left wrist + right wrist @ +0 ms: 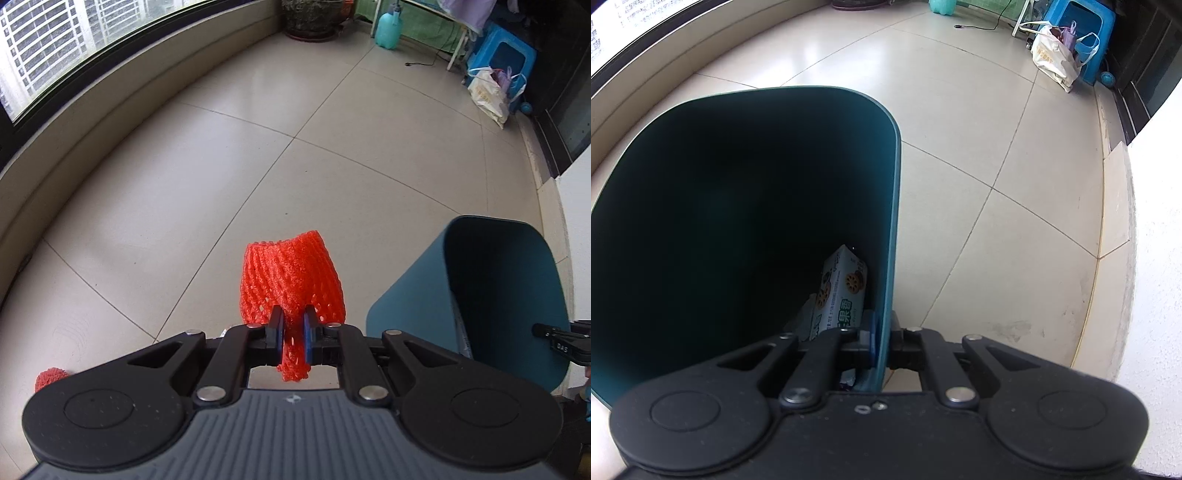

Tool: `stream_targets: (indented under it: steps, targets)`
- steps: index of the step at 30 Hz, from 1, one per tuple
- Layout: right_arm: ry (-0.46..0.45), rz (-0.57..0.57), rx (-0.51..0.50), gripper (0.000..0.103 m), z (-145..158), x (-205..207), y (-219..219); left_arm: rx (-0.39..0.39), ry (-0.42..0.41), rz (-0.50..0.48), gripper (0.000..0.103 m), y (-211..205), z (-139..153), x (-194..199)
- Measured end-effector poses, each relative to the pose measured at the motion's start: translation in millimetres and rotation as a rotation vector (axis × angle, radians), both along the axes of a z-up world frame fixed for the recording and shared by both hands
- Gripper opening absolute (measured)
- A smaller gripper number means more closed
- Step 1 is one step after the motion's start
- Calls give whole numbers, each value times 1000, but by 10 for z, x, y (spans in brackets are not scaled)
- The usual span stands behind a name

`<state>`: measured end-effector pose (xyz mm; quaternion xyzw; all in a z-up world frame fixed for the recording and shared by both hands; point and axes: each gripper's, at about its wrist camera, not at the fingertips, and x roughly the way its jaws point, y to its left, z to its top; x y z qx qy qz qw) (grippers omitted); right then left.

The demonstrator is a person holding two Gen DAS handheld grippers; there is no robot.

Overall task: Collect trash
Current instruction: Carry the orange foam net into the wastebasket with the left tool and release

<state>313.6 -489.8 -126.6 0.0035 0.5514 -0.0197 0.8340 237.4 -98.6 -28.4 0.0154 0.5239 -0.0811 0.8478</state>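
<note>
Gripping: left gripper (293, 325) on red foam net (291, 280), right gripper (882, 332) on bin rim (892, 229).

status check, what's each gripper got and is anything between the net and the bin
Left gripper shut on red foam net, held above the floor. Right gripper shut on teal bin wall. Nothing between net and bin; second red net on floor.
</note>
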Motion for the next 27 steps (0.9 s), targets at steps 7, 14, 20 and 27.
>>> stream_targets:
  steps: [7, 14, 20, 27]
  targets:
    - [-1, -11, 16, 4, 3, -15, -15, -31, -15, -154, 10, -802, 161, -103]
    - [-10, -1, 17, 4, 48, -28, -9, -19, -1, -268, 10, -1535, 6, -101]
    - [-8, -9, 33, 4, 40, -50, -75, 40, 56, -324, 10, -1996, -275, -137]
    - [-7, -10, 42, 4, 55, -35, -104, 94, 158, -312, 10, -2200, -822, -2]
